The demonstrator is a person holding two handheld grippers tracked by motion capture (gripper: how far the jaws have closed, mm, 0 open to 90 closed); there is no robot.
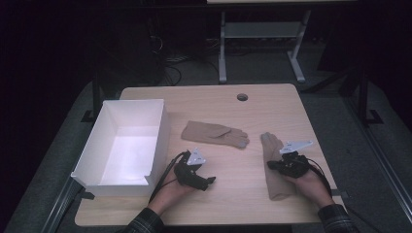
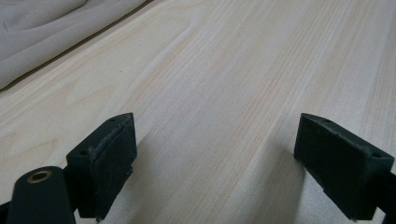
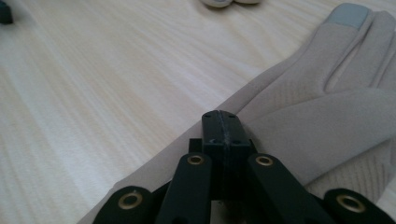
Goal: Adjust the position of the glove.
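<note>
Right tongs (image 3: 223,122) pressed together over glove (image 3: 327,93) (grey fingertip visible); left tongs (image 2: 215,154) spread.

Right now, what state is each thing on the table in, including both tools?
White box: open-topped, empty.
Far glove: lying flat, untouched.
Near glove: lying flat under the right tool.
Left tool: jaws wide open over bare wood.
Right tool: jaws shut, tips over the near glove's edge.

A box (image 1: 124,145) sits on the desk's (image 1: 233,107) left side. Right of the box lies one glove (image 1: 214,132); farther right lies a second glove (image 1: 276,167). A hole (image 1: 242,97) lies behind the first glove.
</note>
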